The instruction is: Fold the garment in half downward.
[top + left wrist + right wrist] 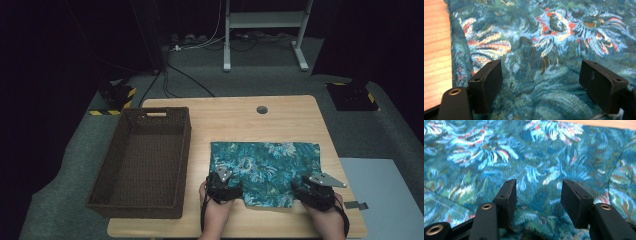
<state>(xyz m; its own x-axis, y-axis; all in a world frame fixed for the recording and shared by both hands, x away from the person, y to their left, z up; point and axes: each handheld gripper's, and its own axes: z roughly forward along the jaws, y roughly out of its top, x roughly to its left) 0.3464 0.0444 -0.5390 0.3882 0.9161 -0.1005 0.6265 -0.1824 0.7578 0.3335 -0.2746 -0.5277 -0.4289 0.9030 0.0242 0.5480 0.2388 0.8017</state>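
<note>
We note a dark brown wicker basket (142, 165) at the left of the wooden table (280, 117). A round grommet hole (262, 109) sits near the table's far edge. Beyond stands a white frame (265, 30).

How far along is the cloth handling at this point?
Done: the patterned cloth lies flat on the table, seemingly already folded. In hand: the left gripper and right gripper sit at its near corners, jaws open over the fabric, nothing pinched yet. Left: gripping and probably folding it again; the wicker basket beside it holds nothing.
</note>
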